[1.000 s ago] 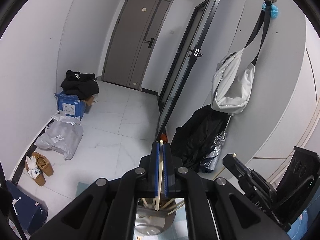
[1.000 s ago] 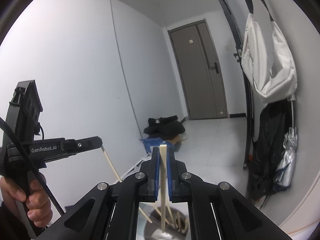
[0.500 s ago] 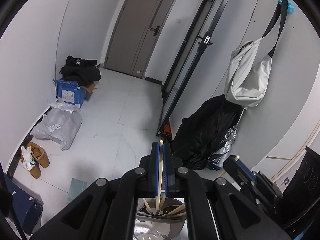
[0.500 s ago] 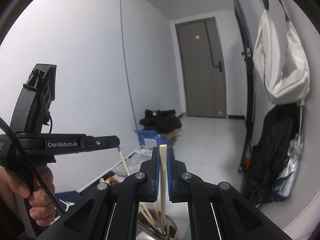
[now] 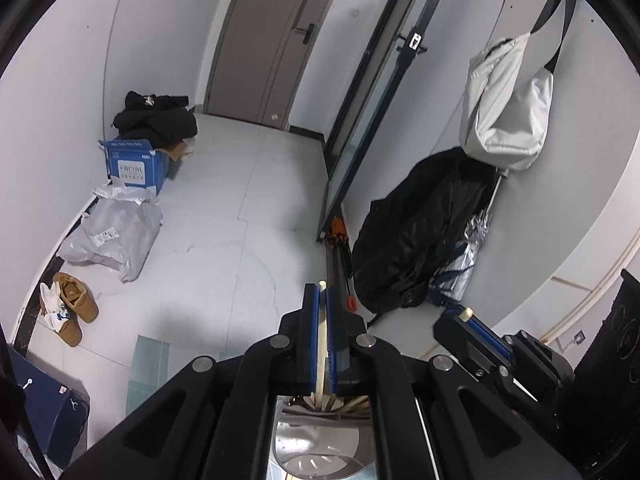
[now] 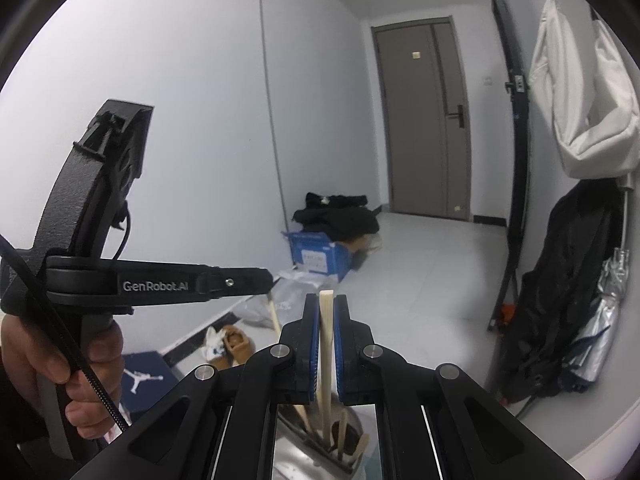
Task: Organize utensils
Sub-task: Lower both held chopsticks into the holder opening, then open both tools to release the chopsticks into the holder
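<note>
Wooden chopstick (image 5: 322, 344) sits clamped upright in my left tongs (image 5: 322, 300), its lower end pointing into the steel holder (image 5: 320, 448) right below, where more sticks already stand. My right tongs (image 6: 327, 312) are pressed together on a second chopstick (image 6: 325, 344), upright too, its tip down among the sticks in that same holder (image 6: 304, 452), just beside my left tongs (image 6: 256, 278)
</note>
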A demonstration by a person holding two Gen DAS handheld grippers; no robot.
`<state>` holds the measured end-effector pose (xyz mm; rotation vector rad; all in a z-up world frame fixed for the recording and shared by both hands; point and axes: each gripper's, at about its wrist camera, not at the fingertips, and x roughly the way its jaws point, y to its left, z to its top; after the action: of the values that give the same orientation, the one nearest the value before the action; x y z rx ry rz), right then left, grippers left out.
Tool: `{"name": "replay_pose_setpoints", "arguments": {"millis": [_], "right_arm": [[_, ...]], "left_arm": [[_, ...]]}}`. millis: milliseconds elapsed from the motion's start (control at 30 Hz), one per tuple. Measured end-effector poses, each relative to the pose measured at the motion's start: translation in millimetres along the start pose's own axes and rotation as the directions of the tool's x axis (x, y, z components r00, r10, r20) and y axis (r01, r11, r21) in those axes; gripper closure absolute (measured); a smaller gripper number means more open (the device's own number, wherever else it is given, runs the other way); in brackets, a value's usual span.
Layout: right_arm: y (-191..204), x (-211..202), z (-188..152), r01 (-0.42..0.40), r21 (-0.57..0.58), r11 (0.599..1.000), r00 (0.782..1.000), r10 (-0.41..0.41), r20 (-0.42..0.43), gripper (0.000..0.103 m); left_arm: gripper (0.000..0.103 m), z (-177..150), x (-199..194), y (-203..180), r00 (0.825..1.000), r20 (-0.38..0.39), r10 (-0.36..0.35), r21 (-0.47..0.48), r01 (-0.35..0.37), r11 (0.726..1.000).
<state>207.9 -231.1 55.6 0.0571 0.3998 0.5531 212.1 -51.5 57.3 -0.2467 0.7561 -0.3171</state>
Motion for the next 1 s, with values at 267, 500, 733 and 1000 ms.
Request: {"name": "replay_pose_setpoints", "arguments": {"millis": [267,500,733,1000], "right_arm": [[11,14,-17,-0.009,-0.073,0.997,0.998,0.005,-0.063,0.097],[5,23,-32,-0.014,-0.072,0.997,0.993,0.006,-0.116,0.097],[4,25,-41,-0.048,-0.070,0.996,0.988,0.037,-0.148,0.094],[8,4,-41,-0.053,-0.063,0.997,0.992,0.045,-0.116,0.070]], "left_arm": [[0.103,-14,7,-2,0.998,-0.053,-0.015,0.053,0.018,0.998],[0.103,-20,17,7,0.993,-0.099,-0.063,0.028,0.066,0.997],[0.101,-20,22,12,0.982,-0.139,-0.128,-0.001,0.129,0.992],[0.053,-12,-1,19,0.996,-0.055,-0.070,-0.033,0.068,0.997]]}}
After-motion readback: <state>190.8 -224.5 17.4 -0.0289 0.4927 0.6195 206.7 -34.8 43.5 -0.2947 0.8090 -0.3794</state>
